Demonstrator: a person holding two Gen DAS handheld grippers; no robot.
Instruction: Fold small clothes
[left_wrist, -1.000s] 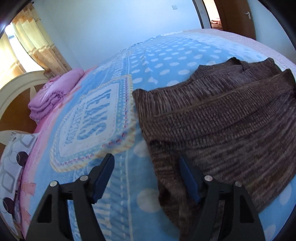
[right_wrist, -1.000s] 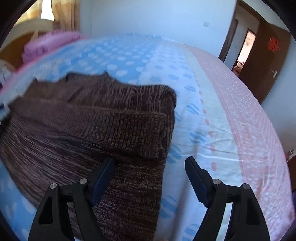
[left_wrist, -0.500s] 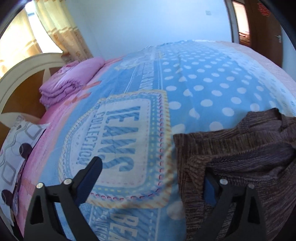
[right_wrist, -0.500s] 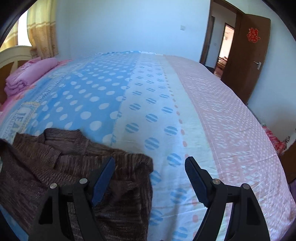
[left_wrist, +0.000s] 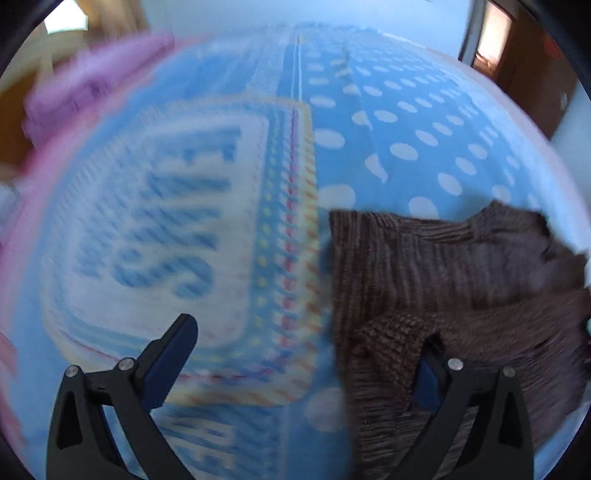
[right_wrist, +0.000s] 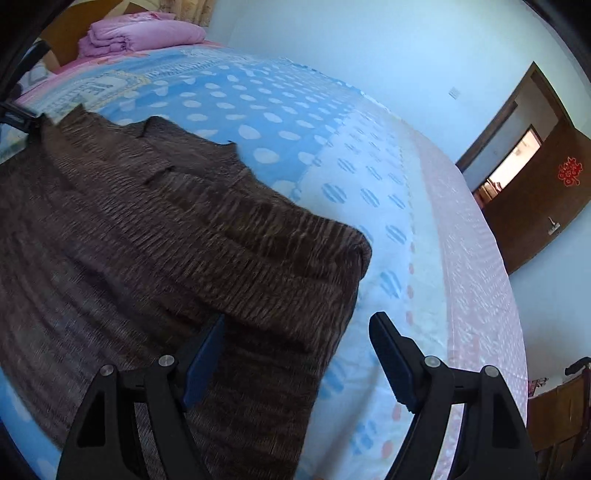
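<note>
Left gripper (left_wrist: 303, 365) is seen with jaws spread wide, having just been opening; no pad presses on the brown knitted garment (left_wrist: 461, 280), though a raised fold at 4 o'clock hides the right finger's tip. The garment lies on the bed (left_wrist: 388, 122), its straight left edge running toward 12 o'clock. Open bedspread is left from 9 to 12 o'clock; this view is blurred.

Right gripper (right_wrist: 295, 354) is held apart, straddling the garment's (right_wrist: 166, 240) right edge unclamped, presumably for the next fold. Clear bed (right_wrist: 424, 206) extends toward 2 o'clock; a folded pink quilt (right_wrist: 144, 35) sits well apart at 11 o'clock.
</note>
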